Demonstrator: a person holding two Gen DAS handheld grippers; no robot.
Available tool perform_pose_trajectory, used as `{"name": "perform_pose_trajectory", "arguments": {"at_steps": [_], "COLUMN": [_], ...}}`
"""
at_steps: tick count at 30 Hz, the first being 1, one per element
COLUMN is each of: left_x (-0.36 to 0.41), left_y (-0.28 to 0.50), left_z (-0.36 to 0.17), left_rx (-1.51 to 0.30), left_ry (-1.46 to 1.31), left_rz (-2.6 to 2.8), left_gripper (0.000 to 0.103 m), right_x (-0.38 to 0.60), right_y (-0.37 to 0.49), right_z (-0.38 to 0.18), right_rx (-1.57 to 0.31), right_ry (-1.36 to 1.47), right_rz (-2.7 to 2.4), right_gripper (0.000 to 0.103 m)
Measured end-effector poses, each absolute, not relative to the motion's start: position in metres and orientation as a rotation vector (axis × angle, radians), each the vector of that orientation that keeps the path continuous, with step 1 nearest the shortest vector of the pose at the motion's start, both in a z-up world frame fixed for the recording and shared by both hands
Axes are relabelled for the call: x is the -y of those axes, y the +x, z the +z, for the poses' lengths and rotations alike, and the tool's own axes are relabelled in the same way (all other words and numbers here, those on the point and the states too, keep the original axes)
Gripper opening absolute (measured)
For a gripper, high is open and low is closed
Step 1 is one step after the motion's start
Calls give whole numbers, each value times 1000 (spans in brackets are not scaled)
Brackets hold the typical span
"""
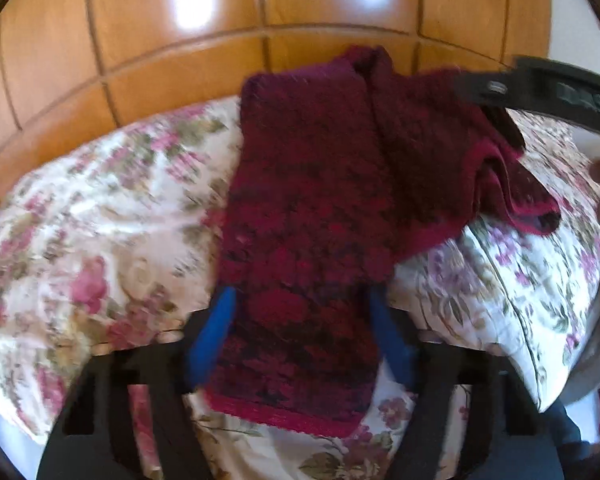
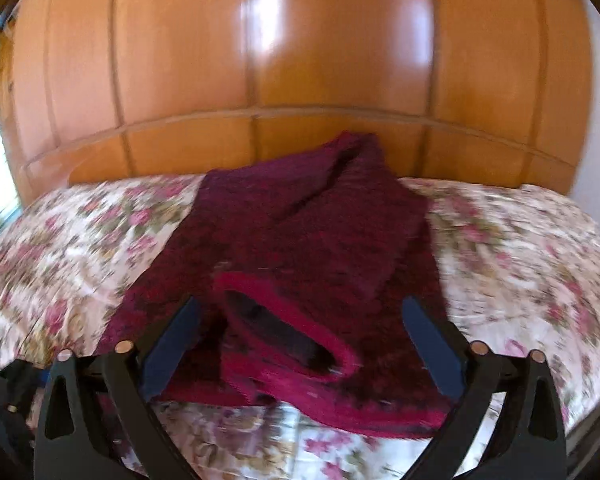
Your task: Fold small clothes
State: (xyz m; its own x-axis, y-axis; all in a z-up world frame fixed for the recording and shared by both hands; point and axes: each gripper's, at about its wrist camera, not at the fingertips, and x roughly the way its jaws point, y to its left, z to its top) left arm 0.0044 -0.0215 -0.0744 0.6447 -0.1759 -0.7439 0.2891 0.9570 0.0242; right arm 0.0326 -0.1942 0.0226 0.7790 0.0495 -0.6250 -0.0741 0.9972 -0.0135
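Left of the pair, the left hand-held gripper (image 1: 300, 344) has its blue pads on either side of a dark red knitted garment with a brighter crimson hem (image 1: 312, 240), right at the garment's near end. The pads lie close against the knit's edges, yet blur hides whether they press it, so I cannot tell if it is pinched. The garment lies lengthwise on a bed covered with a white quilt printed with pink flowers and green leaves (image 1: 100, 240), running from the gripper toward a glossy orange-brown wooden panelled headboard (image 1: 180, 60). Part of it is folded off to the right, where a sleeve ends in a crimson cuff (image 1: 532, 204). At the upper right of the left wrist view, the other gripper's black frame reaches over that folded part.

From the right wrist view, the right hand-held gripper (image 2: 300, 344) stands spread wide, its dark pads well apart on both sides of the open cuff (image 2: 292, 332) without touching it. The garment (image 2: 312, 220) lies across the middle of the quilt (image 2: 520, 260), with the headboard (image 2: 300, 60) behind it.
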Motion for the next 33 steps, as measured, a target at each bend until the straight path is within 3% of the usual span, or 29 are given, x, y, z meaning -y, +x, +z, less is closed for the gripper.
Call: {"name": "perform_pose_trajectory", "arguments": {"at_steps": [1, 3, 4, 5, 16, 24, 26, 28, 29, 32, 33], "left_x": [22, 19, 13, 8, -89, -119, -106, -91, -85, -61, -52], "left_y": [4, 3, 3, 4, 71, 131, 130, 124, 117, 96, 90], "left_z": [-76, -73, -65, -60, 19, 43, 41, 36, 34, 24, 18], "left_rx": [-836, -842, -837, -832, -685, -674, -687, -710, -690, -701, -727], "left_ry": [145, 99, 55, 22, -234, -233, -211, -196, -180, -105, -83], "left_rz": [-283, -323, -340, -358, -237, -127, -177, -230, -230, -323, -360], "left_gripper": [34, 20, 13, 8, 0, 0, 11, 74, 80, 81, 81], "right_x": [189, 187, 192, 197, 334, 458, 493, 530, 541, 575, 580], "right_y": [40, 46, 46, 45, 70, 131, 146, 156, 159, 162, 160], "right_z": [19, 17, 24, 30, 100, 78, 60, 43, 35, 14, 11], "right_rx": [-697, -724, -706, -691, -556, -671, -727, -783, -801, -850, -850], "right_ry": [-75, -86, -65, -48, 12, 1, 4, 56, 63, 134, 149], "right_rz": [87, 128, 146, 156, -122, -485, -601, -696, -738, -817, -833], "right_gripper": [55, 23, 19, 17, 12, 12, 12, 12, 12, 18, 38]}}
